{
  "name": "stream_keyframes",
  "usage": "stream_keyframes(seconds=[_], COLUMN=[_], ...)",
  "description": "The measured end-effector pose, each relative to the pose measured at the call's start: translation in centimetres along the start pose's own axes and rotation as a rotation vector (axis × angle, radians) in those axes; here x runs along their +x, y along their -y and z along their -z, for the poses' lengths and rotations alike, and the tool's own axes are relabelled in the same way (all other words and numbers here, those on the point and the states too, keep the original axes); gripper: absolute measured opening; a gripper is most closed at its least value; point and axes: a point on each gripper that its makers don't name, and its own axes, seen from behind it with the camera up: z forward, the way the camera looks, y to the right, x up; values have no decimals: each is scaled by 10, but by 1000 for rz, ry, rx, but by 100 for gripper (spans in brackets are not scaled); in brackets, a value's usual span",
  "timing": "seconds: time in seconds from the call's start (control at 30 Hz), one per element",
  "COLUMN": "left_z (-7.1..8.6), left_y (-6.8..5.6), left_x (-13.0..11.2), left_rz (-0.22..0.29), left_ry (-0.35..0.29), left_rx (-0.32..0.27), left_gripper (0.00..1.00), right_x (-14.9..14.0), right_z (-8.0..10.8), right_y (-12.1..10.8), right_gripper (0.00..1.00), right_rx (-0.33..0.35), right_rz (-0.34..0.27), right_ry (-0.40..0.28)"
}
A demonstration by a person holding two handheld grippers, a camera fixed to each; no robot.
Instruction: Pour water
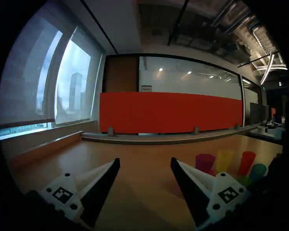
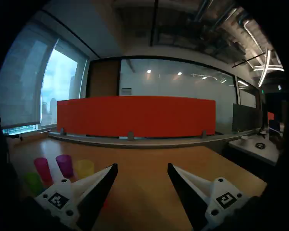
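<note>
Cups (image 1: 224, 159) in the left gripper view: where?
— Low right on the wooden surface (image 1: 86, 154), clustered tight; reaching for one could topple its neighbours. The left claw (image 1: 144, 159) is held level, pointing forward, wide open and empty.
— And the right gripper view?
— Cups (image 2: 64, 165) low left, beside the right claw (image 2: 141, 164), also level, wide open, holding nothing; none is grasped yet. I cannot tell whether any holds water.

Left gripper view: purple cup (image 1: 205, 161) btm hidden behind finger (image 1: 196, 188). Green cup (image 1: 258, 170), far right of purple cup, btm lost in dark blur. Right gripper view: green cup left of purple cup, blurry, btm hidden. Water in cups: can't tell.
</note>
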Motion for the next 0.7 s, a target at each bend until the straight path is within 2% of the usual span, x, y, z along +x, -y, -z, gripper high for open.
stream_keyframes(seconds=[0.27, 0.7], left_z=[-5, -7], left_y=[2, -8], left_x=[49, 133], left_rz=[-23, 17], left_ry=[-6, -14], left_rx=[2, -60], left_gripper=[98, 98], right_x=[29, 105], right_z=[-3, -5], right_y=[-1, -1], right_gripper=[100, 100], right_rx=[30, 74], right_rz=[-52, -49], right_ry=[26, 20])
